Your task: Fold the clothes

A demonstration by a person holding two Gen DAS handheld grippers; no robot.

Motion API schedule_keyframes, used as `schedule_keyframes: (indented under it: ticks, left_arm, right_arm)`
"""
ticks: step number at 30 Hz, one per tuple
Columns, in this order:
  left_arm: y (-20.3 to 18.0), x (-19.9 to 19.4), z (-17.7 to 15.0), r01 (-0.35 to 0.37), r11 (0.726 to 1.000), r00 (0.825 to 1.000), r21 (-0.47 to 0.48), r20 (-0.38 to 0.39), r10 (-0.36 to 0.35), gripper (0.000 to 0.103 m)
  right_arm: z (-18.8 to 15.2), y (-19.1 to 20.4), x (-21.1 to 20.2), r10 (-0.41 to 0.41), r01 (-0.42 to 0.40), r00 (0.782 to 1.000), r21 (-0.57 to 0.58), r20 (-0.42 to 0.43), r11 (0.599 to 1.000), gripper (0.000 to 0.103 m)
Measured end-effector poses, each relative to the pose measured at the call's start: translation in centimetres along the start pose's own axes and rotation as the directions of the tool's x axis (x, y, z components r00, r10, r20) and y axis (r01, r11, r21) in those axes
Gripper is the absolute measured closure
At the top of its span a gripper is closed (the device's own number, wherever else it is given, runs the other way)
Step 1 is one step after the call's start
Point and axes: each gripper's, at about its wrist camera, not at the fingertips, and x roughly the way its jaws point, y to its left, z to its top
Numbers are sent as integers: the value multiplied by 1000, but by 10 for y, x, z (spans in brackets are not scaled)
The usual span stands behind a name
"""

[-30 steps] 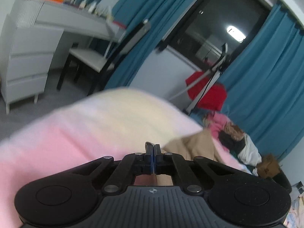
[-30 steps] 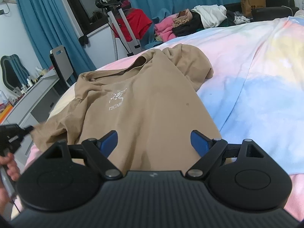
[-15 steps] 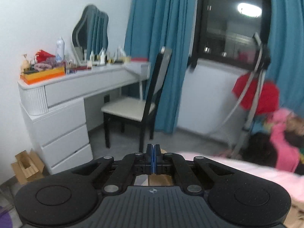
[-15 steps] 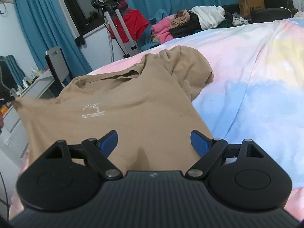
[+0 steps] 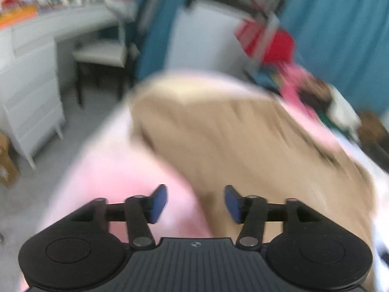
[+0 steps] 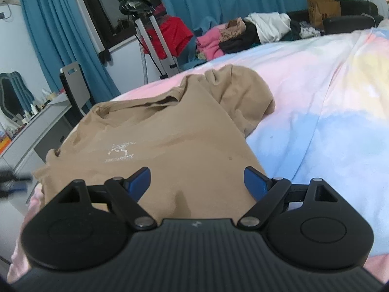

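Left gripper [image 5: 196,203], blue pads, jaws opening with nothing pinched between them, low centre of its blurred frame over pink bedding. Right gripper [image 6: 196,182] spread wide and empty, bottom centre, above the hem of the tan cotton T-shirt [image 6: 165,136], which lies logo-up mid-frame on the pastel tie-dye bedsheet [image 6: 328,112]. The far sleeve at upper right is bunched. Best flatten that, then pinch one clean layer at an edge before folding.

Bedspread [image 6: 328,112] right of shirt [image 6: 170,133] lies bare — passable.
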Motion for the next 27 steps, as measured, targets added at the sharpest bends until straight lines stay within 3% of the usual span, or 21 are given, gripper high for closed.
schedule_keyframes:
  ticks: [4,7,10,12,13,14,15,16,17,20,23,25,27]
  left_arm:
    - [-6,-34,-70,32,999,986,33,-164,-26,37]
    - [-1,-49,-105,78,997,963,-2,-260,-76,35]
    - [2,-63,-124,77,997,955,16,-289,-69,35]
    - [2,-68,-131,106,994,937,16,-336,-95,38]
    - [2,-69,-134,129,992,920,13,-374,-115,43]
    - [0,-68,-139,145,989,908,17,-399,-126,55]
    - [-2,-70,-142,141,989,906,40,-409,-112,63]
    - [-5,-73,-145,133,989,905,68,-415,-93,88]
    - [-5,-77,-146,124,989,908,78,-411,-82,100]
    - [-2,-93,-146,106,992,920,74,-385,-69,100]
    - [12,-111,-144,8,998,939,69,-344,16,100]
    - [19,-113,-149,-75,991,935,111,-338,108,100]
    - [24,-114,-151,-94,991,928,92,-353,121,100]
  right_arm:
    - [2,1,-18,-6,7,999,-11,37,1000,18]
    - [4,-1,-33,-14,15,998,-9,62,1000,18]
    - [5,-5,-45,-28,28,997,0,78,1000,18]
    - [5,-8,-52,-38,38,995,5,87,999,18]
    - [5,-9,-56,-44,43,995,8,92,999,18]
    - [5,-11,-59,-49,48,994,11,96,999,18]
    - [5,-11,-62,-57,56,993,8,101,998,18]
    - [5,-12,-64,-64,64,992,6,106,998,18]
    - [5,-12,-67,-71,71,991,4,111,997,18]
    - [6,-14,-71,-87,88,989,-4,117,996,18]
    - [5,-16,-74,-97,98,988,-9,121,995,18]
    - [6,-17,-74,-96,98,987,-8,126,995,18]
    - [7,-17,-74,-94,96,987,-7,129,995,18]
